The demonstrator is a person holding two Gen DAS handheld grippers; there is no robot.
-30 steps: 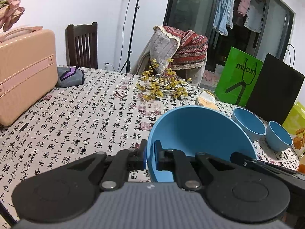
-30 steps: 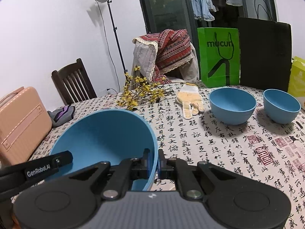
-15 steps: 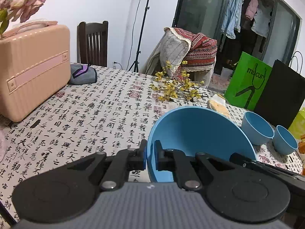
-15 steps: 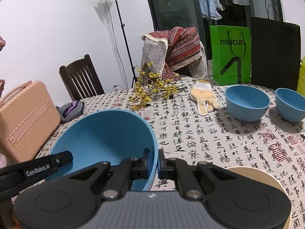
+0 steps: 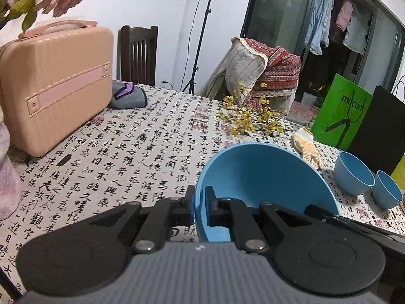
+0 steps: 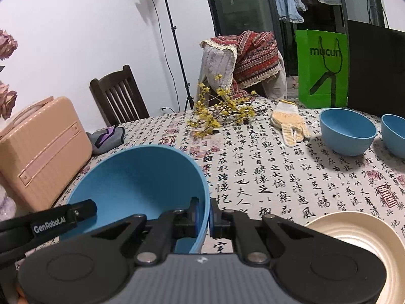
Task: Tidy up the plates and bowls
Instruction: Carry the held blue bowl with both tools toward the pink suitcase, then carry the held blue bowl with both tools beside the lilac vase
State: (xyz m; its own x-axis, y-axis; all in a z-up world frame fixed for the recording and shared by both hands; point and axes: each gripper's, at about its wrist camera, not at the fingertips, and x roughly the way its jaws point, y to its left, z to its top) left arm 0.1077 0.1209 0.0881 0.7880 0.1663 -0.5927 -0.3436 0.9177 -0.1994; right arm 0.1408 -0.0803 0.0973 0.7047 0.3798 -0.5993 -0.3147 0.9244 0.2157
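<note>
Both hand-held grippers, left (image 5: 200, 209) and right (image 6: 204, 215), pinch the big bowl (image 5: 263, 177) by its rim. Carrying step. Next, I think: set it down gently by the plate (image 6: 354, 238).

The big blue bowl (image 5: 265, 177) is looking like matt plastic, smooth, with barely any shine. The two small blue bowls (image 6: 348, 131) are showing the same dull plastic finish. The cream plate (image 6: 354, 238) is looking glossy, with fine ridged rings catching the light. The left gripper (image 5: 200, 207) and right gripper (image 6: 204, 219) are showing as matt black plastic with small bright metal pins, above a ribbed grey body. The tablecloth (image 5: 141, 152) is lying as printed cloth. The pink case (image 5: 55, 81) is showing a ribbed, satin hard shell. The glove (image 6: 288, 121) is looking knitted and rough. The chair (image 6: 116, 96) is showing dark varnished wood, and the green bag (image 6: 321, 68) smooth paper.
</note>
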